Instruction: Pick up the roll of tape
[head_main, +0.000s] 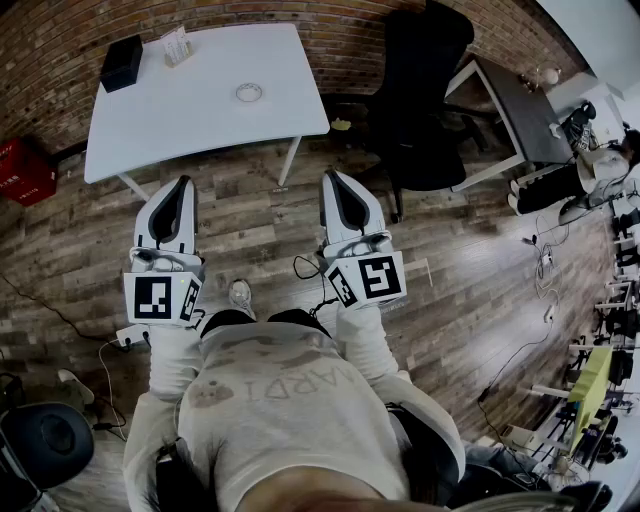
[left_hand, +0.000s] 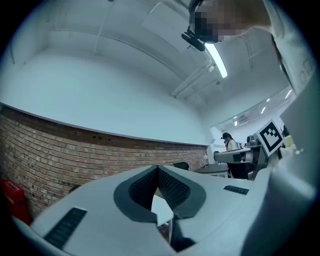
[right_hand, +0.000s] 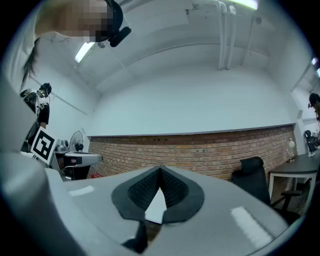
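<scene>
A small clear roll of tape (head_main: 249, 93) lies flat near the middle of the white table (head_main: 200, 120) in the head view. Both grippers hover over the wooden floor, well short of the table and apart from the tape. My left gripper (head_main: 176, 186) is shut with nothing in it; in its own view the left gripper (left_hand: 158, 168) has its dark pads meeting at the tips. My right gripper (head_main: 334, 180) is also shut and empty, and the right gripper (right_hand: 160, 170) shows its pads together in its own view. The tape is hidden in both gripper views.
A black box (head_main: 121, 63) and a small clear holder (head_main: 177, 46) stand at the table's far left. A black office chair (head_main: 420, 90) and a grey desk (head_main: 520, 110) stand to the right. A red box (head_main: 22, 170) sits on the floor at left, by the brick wall (right_hand: 200, 152).
</scene>
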